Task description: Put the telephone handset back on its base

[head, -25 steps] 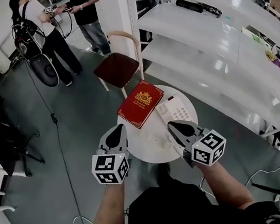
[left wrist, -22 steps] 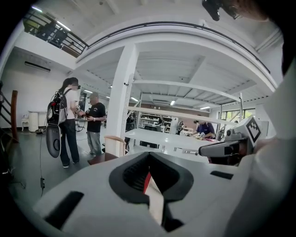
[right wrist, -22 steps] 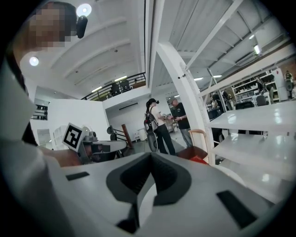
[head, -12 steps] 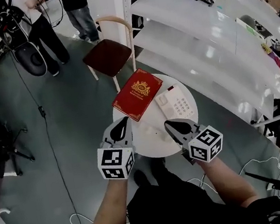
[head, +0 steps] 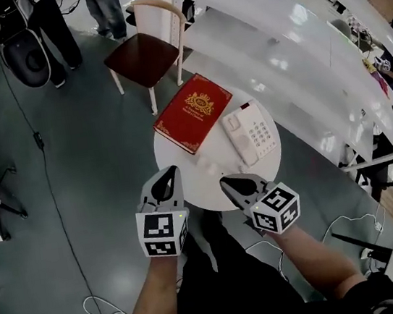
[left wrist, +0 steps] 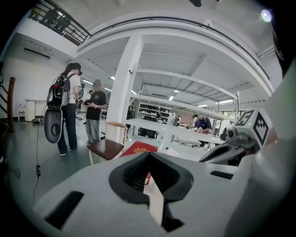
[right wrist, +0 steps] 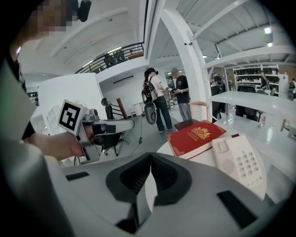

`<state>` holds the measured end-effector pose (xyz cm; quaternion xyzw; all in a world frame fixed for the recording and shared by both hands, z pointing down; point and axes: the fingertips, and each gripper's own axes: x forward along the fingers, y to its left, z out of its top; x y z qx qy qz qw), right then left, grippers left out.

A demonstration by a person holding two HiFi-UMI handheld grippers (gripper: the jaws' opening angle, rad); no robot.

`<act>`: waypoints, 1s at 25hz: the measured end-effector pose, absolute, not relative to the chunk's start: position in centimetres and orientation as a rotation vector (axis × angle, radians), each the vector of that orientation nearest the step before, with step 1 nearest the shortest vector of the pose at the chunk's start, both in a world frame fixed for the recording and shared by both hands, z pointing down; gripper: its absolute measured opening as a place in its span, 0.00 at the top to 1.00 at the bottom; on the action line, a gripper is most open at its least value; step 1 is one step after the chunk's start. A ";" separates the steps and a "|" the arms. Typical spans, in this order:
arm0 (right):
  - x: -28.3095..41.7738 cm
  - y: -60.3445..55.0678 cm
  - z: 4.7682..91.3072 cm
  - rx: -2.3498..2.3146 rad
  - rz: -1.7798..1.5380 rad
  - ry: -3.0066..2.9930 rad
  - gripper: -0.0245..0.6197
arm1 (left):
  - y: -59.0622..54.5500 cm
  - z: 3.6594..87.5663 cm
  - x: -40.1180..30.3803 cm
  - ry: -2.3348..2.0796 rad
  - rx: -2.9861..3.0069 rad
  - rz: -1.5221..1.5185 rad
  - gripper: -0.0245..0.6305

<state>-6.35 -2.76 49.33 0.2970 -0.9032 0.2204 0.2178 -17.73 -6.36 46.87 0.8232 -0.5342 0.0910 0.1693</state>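
Observation:
A white telephone (head: 250, 132) with a keypad lies on the right half of a small round white table (head: 186, 183); it also shows in the right gripper view (right wrist: 238, 162). Its left half carries a rectangular piece and a round grille. I cannot tell whether the handset lies on it. A faint pale shape (head: 209, 165) rests on the table nearer me. My left gripper (head: 174, 169) is shut and empty at the table's near left rim. My right gripper (head: 222, 182) is shut and empty at the near rim, short of the telephone.
A red book (head: 192, 113) lies on the table's far left, beside the telephone. A wooden chair (head: 141, 55) stands beyond the table. White shelving (head: 288, 36) runs along the right. Two people (left wrist: 69, 106) stand far off. A cable (head: 43, 161) trails over the floor.
Both grippers have sunk and now sit lower in the head view, at the table's near rim instead of over its top. The jaws have stayed shut.

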 end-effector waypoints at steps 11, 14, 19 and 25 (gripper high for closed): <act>-5.8 -3.8 56.1 0.829 0.540 -2.349 0.81 | -6.8 51.9 -17.5 -1.476 2.285 0.262 0.95; -5.2 -4.1 58.1 0.808 0.487 -2.293 0.77 | -7.2 52.9 -17.4 -1.464 2.273 0.280 0.95; -4.6 -4.3 60.8 0.756 0.414 -2.203 0.73 | -7.3 53.8 -17.1 -1.451 2.255 0.301 0.95; -4.4 -5.0 64.3 0.690 0.341 -2.098 0.69 | -7.3 55.3 -16.5 -1.429 2.232 0.318 0.95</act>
